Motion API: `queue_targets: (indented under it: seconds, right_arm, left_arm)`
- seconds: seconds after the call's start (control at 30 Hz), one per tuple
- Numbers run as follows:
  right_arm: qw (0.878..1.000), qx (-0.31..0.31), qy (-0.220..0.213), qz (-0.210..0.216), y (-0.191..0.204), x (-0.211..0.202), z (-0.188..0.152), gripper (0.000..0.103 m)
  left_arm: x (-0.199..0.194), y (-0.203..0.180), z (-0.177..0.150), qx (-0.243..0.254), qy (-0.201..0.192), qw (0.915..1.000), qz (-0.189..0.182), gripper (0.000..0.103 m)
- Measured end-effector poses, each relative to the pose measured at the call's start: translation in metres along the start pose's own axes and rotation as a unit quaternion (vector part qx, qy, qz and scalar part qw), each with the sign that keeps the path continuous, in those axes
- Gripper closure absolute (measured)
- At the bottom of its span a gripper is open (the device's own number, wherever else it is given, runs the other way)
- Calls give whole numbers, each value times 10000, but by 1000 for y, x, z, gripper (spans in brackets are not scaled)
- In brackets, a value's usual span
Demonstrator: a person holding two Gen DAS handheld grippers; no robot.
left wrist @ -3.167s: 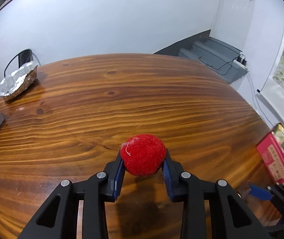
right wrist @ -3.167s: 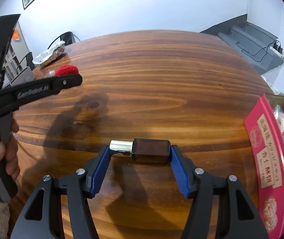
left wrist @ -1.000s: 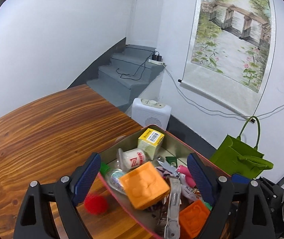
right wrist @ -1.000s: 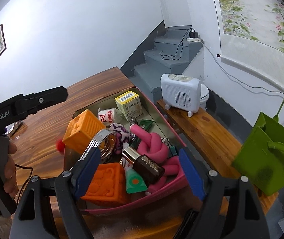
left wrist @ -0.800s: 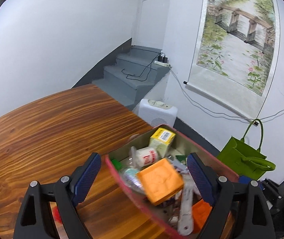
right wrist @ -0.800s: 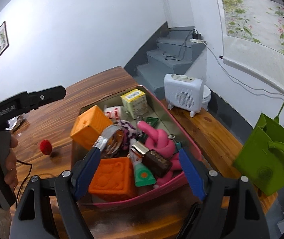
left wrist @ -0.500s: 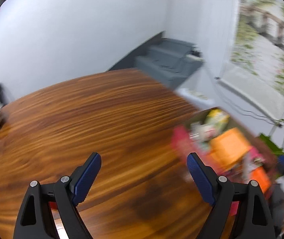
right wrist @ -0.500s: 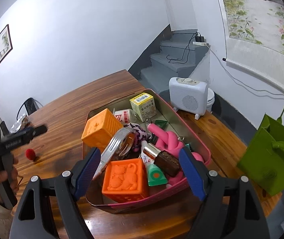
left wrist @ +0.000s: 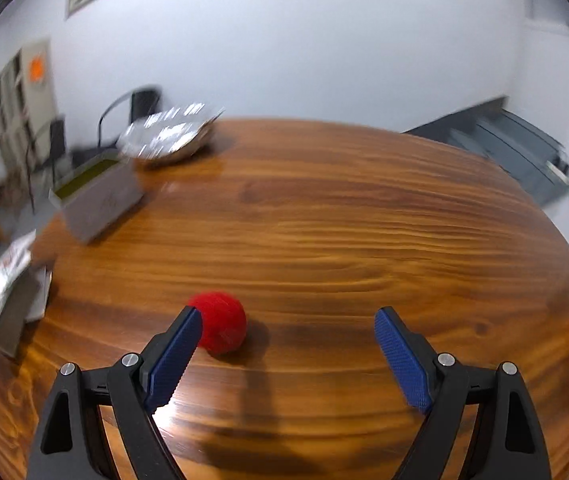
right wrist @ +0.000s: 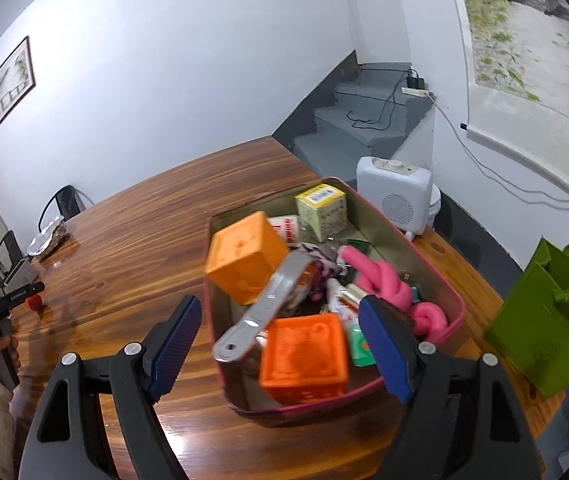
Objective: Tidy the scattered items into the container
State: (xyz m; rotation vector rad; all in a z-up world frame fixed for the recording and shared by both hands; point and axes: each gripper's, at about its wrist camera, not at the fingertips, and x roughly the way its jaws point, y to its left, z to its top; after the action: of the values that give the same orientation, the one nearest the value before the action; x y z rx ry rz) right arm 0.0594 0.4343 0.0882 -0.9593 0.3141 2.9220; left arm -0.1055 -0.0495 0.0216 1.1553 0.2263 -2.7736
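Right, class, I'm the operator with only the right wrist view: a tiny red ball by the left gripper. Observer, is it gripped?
Observer: No. The ball lies on the table between the left gripper's open jaws, close to one finger.
Operator: Anything near it that I miss?
Observer: A stack of papers at the table's edge, left of the ball.
Operator: And the grey box?
Observer: The box is open on top, yellowish inside.
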Motion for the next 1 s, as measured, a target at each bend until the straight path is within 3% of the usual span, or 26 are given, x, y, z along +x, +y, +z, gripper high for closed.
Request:
queue_targets:
  seconds: [0.47, 0.63, 0.8, 0.87, 0.93, 1.0]
  right_arm:
    - [9996, -241, 116, -73, 44, 9, -2, 20]
    - [9996, -187, 173, -137, 46, 13, -4, 20]
    - [9999, -88, 2, -58, 48, 6, -3, 20]
    - [9999, -104, -131, -36, 50, 0, -2, 20]
    - [9996, -142, -244, -45, 52, -4, -2, 20]
    - [9995, -166, -263, -28, 54, -4, -2, 20]
  left_arm:
    - [30, 77, 9, -340, 220, 9992, -23, 14]
    - [33, 83, 21, -335, 45, 9994, 1, 14]
    - [48, 72, 31, -159, 118, 9997, -113, 14]
    - [51, 64, 32, -43, 153, 9998, -109, 20]
    - [55, 61, 34, -41, 214, 9997, -134, 33]
    - [60, 61, 36, -105, 290, 9995, -96, 37]
